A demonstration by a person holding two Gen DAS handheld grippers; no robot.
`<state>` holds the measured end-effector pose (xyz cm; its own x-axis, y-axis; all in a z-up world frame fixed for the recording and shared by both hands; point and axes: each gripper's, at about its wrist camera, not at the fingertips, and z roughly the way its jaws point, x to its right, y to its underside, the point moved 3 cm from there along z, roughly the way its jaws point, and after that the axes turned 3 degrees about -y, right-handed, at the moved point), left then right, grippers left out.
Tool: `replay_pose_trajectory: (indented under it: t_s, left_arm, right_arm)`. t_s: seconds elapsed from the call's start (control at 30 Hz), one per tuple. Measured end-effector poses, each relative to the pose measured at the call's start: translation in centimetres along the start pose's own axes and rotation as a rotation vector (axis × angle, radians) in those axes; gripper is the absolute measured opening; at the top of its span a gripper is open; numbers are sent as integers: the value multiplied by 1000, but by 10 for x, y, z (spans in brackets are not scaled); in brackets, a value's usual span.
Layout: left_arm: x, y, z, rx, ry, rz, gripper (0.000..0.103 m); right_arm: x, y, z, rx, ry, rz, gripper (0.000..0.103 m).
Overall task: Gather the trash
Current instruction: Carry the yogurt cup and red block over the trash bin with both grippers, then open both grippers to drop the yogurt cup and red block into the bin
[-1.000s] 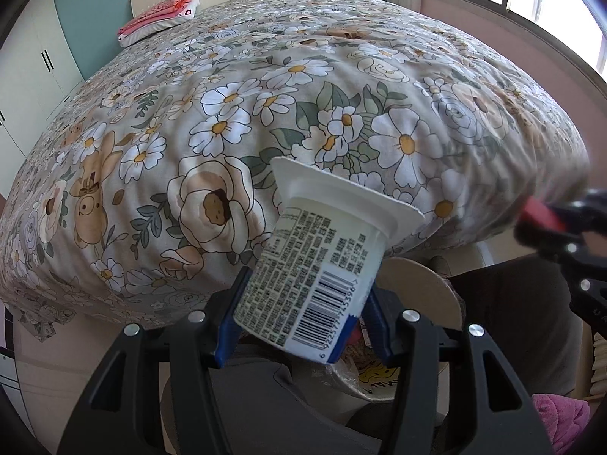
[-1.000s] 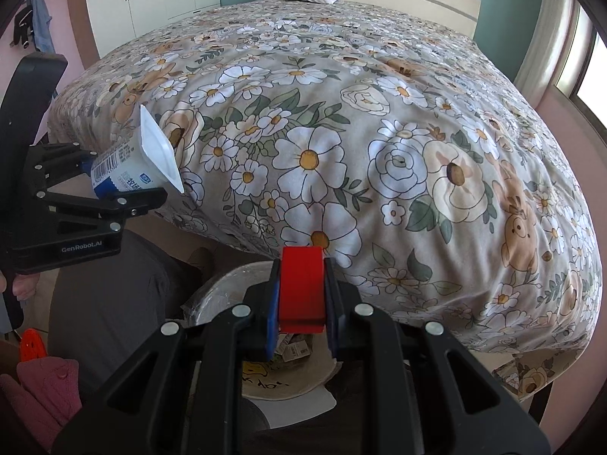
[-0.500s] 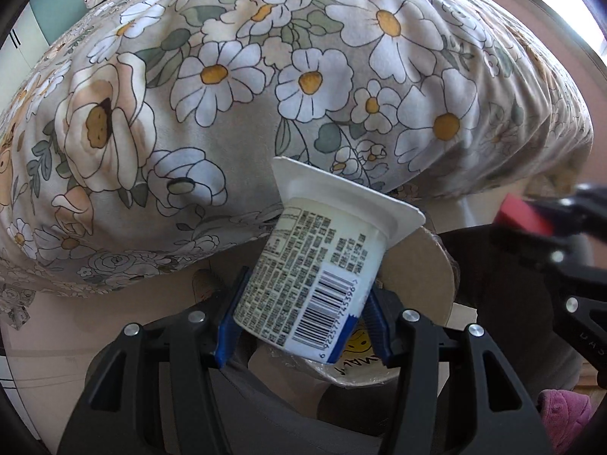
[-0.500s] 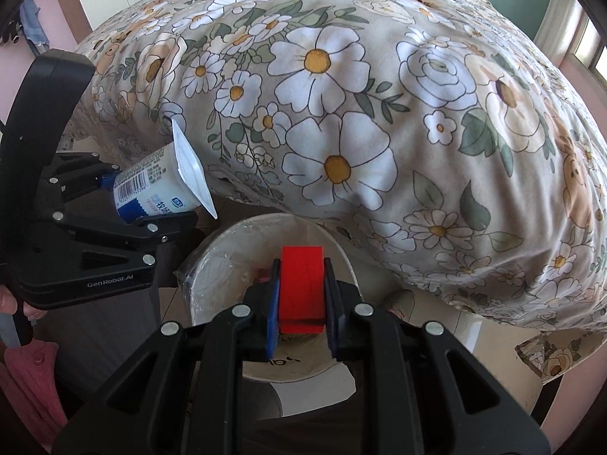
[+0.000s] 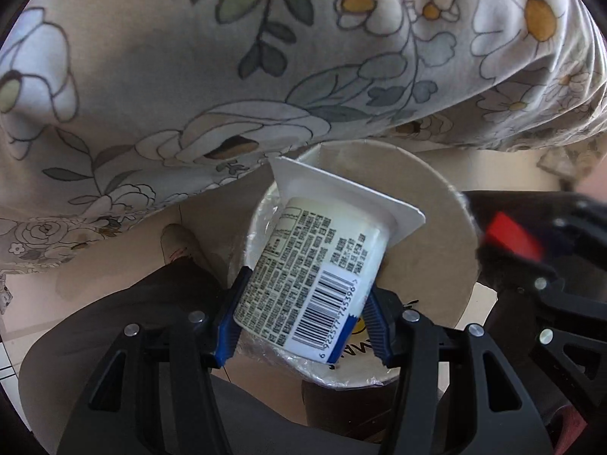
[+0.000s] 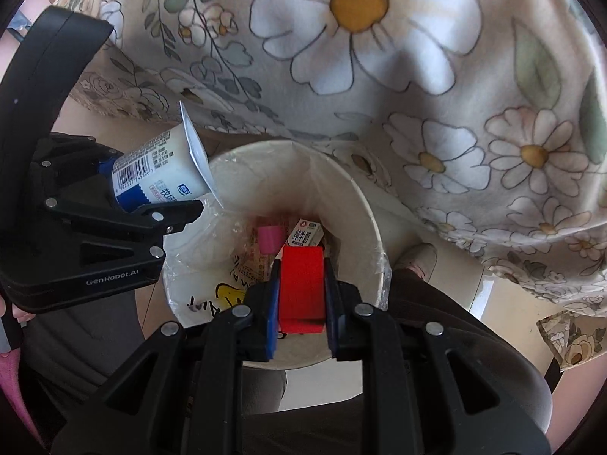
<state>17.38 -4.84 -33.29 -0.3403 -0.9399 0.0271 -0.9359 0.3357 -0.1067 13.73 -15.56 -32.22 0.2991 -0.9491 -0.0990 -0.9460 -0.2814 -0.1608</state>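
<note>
My left gripper point(image 5: 303, 318) is shut on a white yogurt cup point(image 5: 322, 265) with a barcode label, held tilted over the rim of a round white bin point(image 5: 436, 235). The cup point(image 6: 163, 174) and left gripper point(image 6: 125, 208) also show at the left of the right wrist view. My right gripper point(image 6: 301, 295) is shut on a red box point(image 6: 301, 284) and holds it above the open bin point(image 6: 364, 204). Inside the bin lie a pink piece point(image 6: 270, 239) and a small milk carton point(image 6: 305, 233).
The floral bedspread point(image 6: 379, 57) hangs just behind the bin and over its far rim point(image 5: 189, 76). The person's dark-trousered legs point(image 6: 436, 303) flank the bin, with a foot point(image 6: 417, 261) on the pale floor.
Both grippers have tipped downward and moved in over the bin. The bed top has left view and the bin's inside now shows. Both still hold their items.
</note>
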Motion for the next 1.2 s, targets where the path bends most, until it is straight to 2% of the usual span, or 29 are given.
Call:
replay_pose_trajectory:
  t_s: [0.33,0.53,0.77,0.9,0.93,1.0,1.03,1.07,1.2]
  left_arm:
    - [9,-2,52,-124,20,-32,57]
    - [10,-2,79,-176,36,-49,57]
    - [11,-3,101,-241,60,-60,57]
    - [15,-2,112,-264,43,-48,58]
    - [16,-3,114,-265,47,-52,58]
    - [17,-5,116,-270,54,-54,67]
    - [18,-4,116,-264,50,-56,75]
    - [18,-5,116,-259,47,-56,76]
    - [15,3,116,-248,48,-46,76]
  right_arm:
    - [7,5,54,-156,-47,40,21]
    - [1,6,82,-237,-47,45,21]
    - [6,12,105,-319,-125,87,21]
    - [9,14,119,-354,-139,120,21]
    - [9,15,123,-372,-144,125,22]
    - [10,17,128,-399,-116,122,32]
    - [8,17,130,-406,-101,114,40]
    - [7,17,131,-406,-95,107,43]
    - [4,15,126,-384,-105,106,43]
